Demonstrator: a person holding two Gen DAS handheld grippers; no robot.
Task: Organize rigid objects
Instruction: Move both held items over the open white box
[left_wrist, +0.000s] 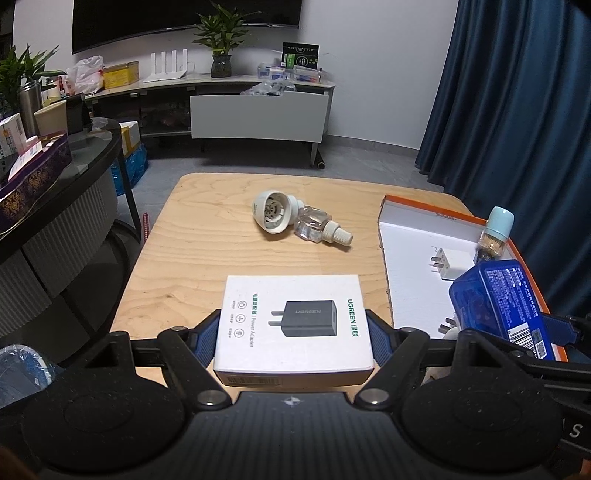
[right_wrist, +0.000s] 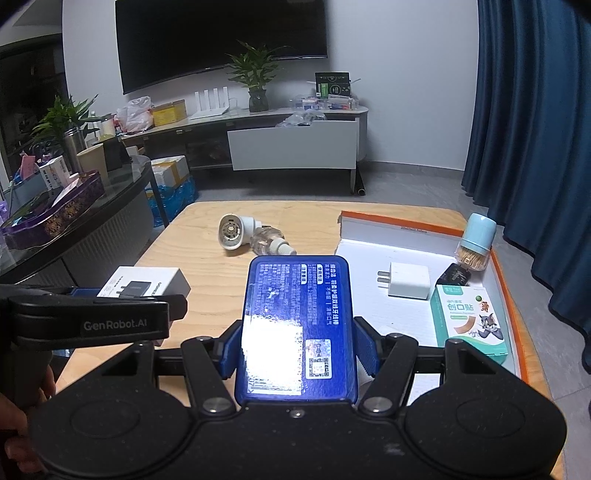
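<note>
White carton (left_wrist: 291, 325), lettered "UGREEN" and "Power Adapter", is sitting clamped between the left gripper (left_wrist: 293, 332) fingers above the wooden table (left_wrist: 207, 254). Blue case (right_wrist: 295, 328) is sitting clamped in the right gripper (right_wrist: 297, 343); orange-rimmed tray (right_wrist: 406, 221) is lying at two o'clock.

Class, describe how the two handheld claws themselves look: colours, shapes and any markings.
Both are matte black with round, speckled discs and bolted linkage bars. The left claw and right claw have blue ribbed fingers. The left one's side reads "GenRobot.AI" in grey. No cables or sleeves show.
</note>
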